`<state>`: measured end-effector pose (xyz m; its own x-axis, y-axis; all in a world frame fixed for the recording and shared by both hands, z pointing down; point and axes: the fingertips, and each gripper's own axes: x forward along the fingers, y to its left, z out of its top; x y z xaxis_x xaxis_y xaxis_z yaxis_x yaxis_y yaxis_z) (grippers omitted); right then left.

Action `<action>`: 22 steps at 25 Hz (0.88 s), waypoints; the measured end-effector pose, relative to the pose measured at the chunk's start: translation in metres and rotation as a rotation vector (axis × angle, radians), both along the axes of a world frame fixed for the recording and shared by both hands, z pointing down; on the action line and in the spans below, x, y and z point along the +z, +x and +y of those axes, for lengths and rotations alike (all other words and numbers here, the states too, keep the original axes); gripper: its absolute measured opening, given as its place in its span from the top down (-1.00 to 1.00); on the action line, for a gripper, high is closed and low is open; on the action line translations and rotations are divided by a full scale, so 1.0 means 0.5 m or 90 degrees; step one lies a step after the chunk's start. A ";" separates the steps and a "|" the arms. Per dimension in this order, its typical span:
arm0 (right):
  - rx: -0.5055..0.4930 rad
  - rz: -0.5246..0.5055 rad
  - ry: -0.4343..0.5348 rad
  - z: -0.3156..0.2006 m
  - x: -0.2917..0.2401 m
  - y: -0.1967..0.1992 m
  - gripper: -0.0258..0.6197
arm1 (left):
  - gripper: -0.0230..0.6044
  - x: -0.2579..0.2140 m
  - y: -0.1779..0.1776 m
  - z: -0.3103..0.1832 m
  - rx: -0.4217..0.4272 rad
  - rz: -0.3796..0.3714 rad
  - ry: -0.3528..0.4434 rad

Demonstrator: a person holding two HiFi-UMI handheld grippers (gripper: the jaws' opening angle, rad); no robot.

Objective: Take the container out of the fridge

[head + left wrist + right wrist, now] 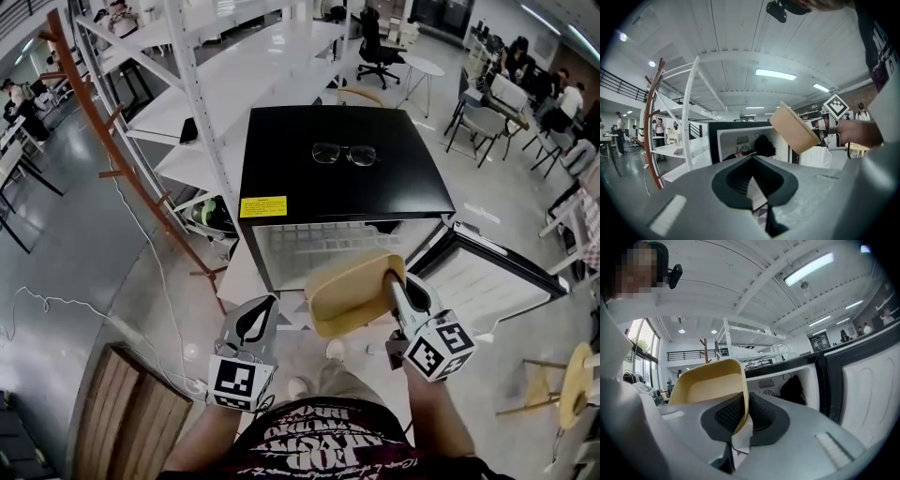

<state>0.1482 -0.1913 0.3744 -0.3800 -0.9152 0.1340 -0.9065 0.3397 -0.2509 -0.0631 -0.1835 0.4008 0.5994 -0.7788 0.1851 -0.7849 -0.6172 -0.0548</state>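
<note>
A tan, shallow container [352, 292] hangs tilted in the air in front of the open black mini fridge [337, 187]. My right gripper [392, 278] is shut on its right rim; in the right gripper view the rim [740, 399] sits pinched between the dark pads. The left gripper view shows the container [794, 127] raised before the white fridge interior [736, 138]. My left gripper [267, 305] hovers lower left of the container, apart from it, shut with nothing in its jaws [752, 161].
The fridge door [487, 281] stands swung open to the right. A pair of glasses [344, 153] lies on the fridge top. White shelving [187, 112] and a wooden coat rack [103, 122] stand left. A stool [572, 384] is at right. People sit at desks at the back right.
</note>
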 end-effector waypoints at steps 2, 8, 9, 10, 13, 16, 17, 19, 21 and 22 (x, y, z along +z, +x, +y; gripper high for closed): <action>-0.002 -0.001 0.015 0.004 -0.020 -0.003 0.77 | 0.93 -0.001 0.003 0.002 0.003 0.002 0.001; -0.007 -0.008 0.045 0.012 -0.066 -0.009 0.77 | 0.93 -0.006 0.008 0.003 0.009 0.009 0.006; -0.007 -0.010 0.048 0.013 -0.071 -0.009 0.77 | 0.93 -0.004 0.009 0.004 0.010 0.011 0.005; -0.007 -0.010 0.050 0.014 -0.076 -0.009 0.77 | 0.93 -0.003 0.011 0.004 0.011 0.011 0.005; -0.007 -0.008 0.050 0.013 -0.082 -0.008 0.77 | 0.93 -0.004 0.019 0.003 0.017 0.011 0.006; -0.008 -0.002 0.043 0.010 -0.073 -0.007 0.77 | 0.93 0.004 0.021 0.004 0.018 0.014 -0.001; -0.010 -0.001 0.040 0.009 -0.069 -0.008 0.77 | 0.93 0.007 0.020 0.003 0.016 0.015 -0.004; -0.015 0.002 0.034 0.003 -0.062 -0.008 0.78 | 0.93 0.016 0.019 -0.001 0.011 0.018 -0.009; -0.019 0.007 0.027 -0.003 -0.057 -0.006 0.78 | 0.93 0.021 0.021 -0.009 0.006 0.022 -0.013; -0.020 0.009 0.024 -0.006 -0.054 -0.005 0.78 | 0.93 0.022 0.022 -0.013 0.005 0.025 -0.014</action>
